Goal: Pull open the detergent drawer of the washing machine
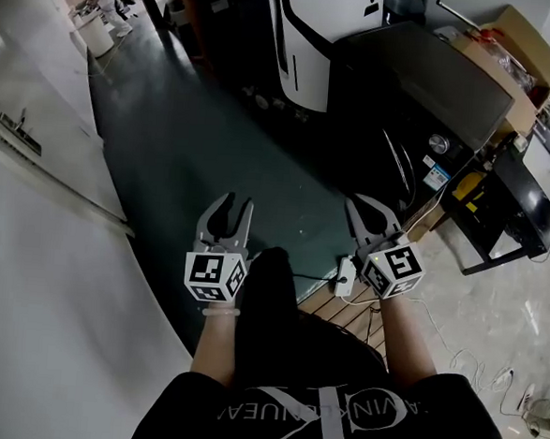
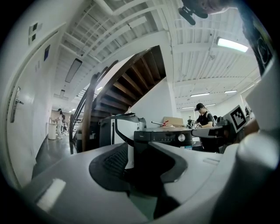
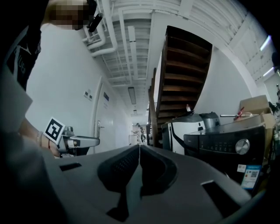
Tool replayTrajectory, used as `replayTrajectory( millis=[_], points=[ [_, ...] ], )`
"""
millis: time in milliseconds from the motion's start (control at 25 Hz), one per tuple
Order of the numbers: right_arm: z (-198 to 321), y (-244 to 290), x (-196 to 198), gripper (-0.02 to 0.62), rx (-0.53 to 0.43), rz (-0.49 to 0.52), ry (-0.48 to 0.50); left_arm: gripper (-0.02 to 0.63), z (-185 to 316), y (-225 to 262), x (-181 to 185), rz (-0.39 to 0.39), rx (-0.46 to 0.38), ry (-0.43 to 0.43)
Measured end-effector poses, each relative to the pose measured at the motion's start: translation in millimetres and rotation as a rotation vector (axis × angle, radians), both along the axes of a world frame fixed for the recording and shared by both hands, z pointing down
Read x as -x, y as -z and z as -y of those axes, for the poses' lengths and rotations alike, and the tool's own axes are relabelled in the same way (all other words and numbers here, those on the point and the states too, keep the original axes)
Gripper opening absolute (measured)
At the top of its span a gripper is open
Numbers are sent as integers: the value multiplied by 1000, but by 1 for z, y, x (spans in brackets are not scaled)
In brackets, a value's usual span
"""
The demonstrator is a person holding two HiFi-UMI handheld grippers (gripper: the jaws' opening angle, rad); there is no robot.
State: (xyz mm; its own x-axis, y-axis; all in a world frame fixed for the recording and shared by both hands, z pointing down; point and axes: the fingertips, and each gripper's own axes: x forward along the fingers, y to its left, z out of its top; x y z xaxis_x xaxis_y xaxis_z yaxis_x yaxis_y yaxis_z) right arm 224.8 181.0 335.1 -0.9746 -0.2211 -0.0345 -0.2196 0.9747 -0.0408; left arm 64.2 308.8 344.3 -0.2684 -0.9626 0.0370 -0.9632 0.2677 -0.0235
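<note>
The black washing machine (image 1: pixel 424 102) stands ahead and to the right, its front panel bearing a round silver knob (image 1: pixel 438 144). The left gripper view shows the panel (image 2: pixel 164 136) straight ahead and well beyond the jaws, with its left end flush; I cannot make out the drawer's outline. My left gripper (image 1: pixel 236 204) is held level with its jaws spread and nothing between them. My right gripper (image 1: pixel 355 203) is shut and empty, its tips meeting, and it points past the machine's left side. In the right gripper view the machine (image 3: pixel 227 144) sits at the right.
A white-and-black appliance (image 1: pixel 317 20) stands left of the washer. Cardboard boxes (image 1: pixel 513 43) lie behind the washer, and a black table (image 1: pixel 511 202) is at the right. A power strip (image 1: pixel 345 275) and cables lie on the floor. A white wall with a door handle (image 1: pixel 18 130) runs along the left.
</note>
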Motion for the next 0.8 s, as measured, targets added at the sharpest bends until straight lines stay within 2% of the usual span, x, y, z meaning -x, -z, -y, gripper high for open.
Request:
replayTrajectory(
  millis=[200, 360, 520, 800],
  points=[
    [28, -4, 14, 12, 7, -23, -20, 144, 48, 2, 17, 3, 7, -56],
    [57, -9, 35, 12, -20, -33, -63, 144, 93, -3, 46, -1, 8, -100],
    [91, -8, 60, 14, -54, -31, -133, 144, 146, -6, 77, 0, 16, -173],
    [157, -12, 106, 12, -35, -32, -302, 144, 242, -7, 131, 43, 43, -342]
  ],
)
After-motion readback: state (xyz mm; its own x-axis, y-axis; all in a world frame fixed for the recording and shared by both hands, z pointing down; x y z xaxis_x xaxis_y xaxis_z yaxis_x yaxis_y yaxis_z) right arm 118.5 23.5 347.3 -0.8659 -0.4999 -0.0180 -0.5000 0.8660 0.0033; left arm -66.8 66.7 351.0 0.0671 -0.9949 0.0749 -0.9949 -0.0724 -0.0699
